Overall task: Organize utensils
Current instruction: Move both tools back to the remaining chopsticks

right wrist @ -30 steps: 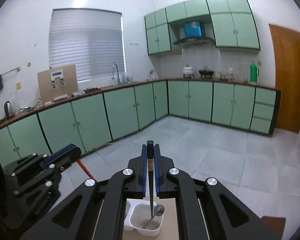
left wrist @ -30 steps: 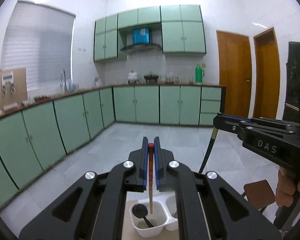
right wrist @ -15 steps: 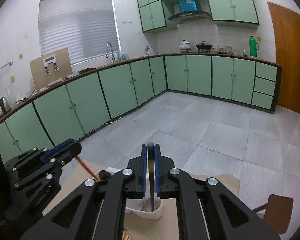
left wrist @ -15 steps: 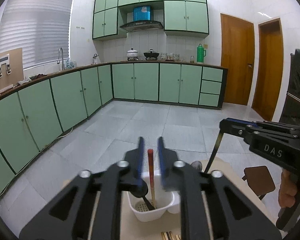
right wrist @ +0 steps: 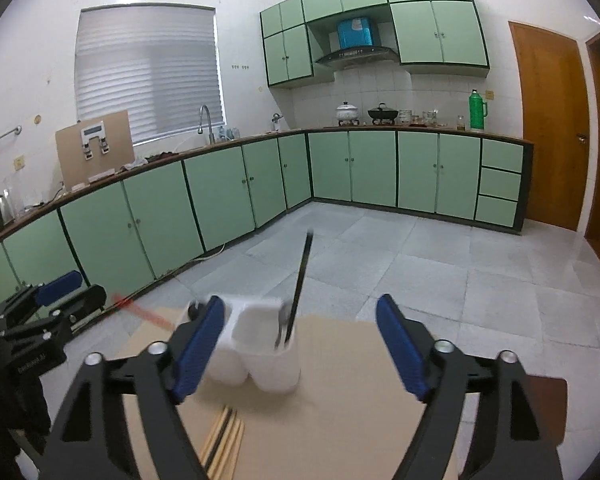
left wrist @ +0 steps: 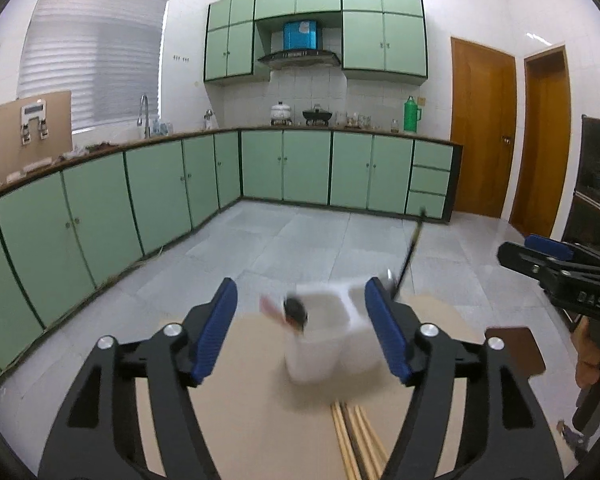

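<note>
Jaws spread wide on both tools: the left gripper (left wrist: 306, 332) and the right gripper (right wrist: 300, 344) each hang empty above a tan table (right wrist: 340, 408) in a green-cabineted kitchen. Between their blue pads stands a white two-compartment utensil holder (right wrist: 260, 344). A black-handled utensil (right wrist: 300, 280) leans out of its right compartment; a red-tipped chopstick (right wrist: 140, 310), blurred, tilts from the left one beside a dark spoon (left wrist: 296, 308). More wooden chopsticks (left wrist: 356, 440) lie on the table in front of the holder.
</note>
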Motion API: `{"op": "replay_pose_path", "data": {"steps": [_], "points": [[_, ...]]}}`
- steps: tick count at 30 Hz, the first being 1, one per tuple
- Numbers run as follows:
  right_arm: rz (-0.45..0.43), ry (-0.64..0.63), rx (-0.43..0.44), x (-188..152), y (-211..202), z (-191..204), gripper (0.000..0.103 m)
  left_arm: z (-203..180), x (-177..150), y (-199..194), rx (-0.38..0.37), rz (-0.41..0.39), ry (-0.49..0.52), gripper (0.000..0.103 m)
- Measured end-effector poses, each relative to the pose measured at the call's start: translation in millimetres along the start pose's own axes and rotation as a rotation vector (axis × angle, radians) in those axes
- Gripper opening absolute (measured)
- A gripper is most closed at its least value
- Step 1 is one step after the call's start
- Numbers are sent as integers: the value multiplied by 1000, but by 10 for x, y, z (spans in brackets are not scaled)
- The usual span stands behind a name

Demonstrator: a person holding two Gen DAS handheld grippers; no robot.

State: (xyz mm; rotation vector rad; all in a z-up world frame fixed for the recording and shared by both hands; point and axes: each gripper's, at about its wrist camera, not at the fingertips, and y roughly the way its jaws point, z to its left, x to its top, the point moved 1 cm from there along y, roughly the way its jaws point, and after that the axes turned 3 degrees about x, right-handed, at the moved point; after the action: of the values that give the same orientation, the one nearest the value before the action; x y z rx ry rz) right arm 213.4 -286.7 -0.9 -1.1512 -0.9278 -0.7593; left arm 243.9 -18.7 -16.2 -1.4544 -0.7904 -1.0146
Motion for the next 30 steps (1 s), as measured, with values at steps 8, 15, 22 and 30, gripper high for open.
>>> {"op": "replay_pose_path", "data": {"steps": [8,15,22,30], "points": [[131,17,-17,-1020,-356,179,82,-22,-1008,-316,5,162,5,69],[255,51,-34,-1807,-477,355,81,26,-1788,-384,16,336,9,69],[329,21,-4,-2241,-515,589,68,-7,-2132,-484,24,405,16,69],[393,-9,30,-2429,-444,775,47,-27,-2211,-529,33,424,19,69]]}}
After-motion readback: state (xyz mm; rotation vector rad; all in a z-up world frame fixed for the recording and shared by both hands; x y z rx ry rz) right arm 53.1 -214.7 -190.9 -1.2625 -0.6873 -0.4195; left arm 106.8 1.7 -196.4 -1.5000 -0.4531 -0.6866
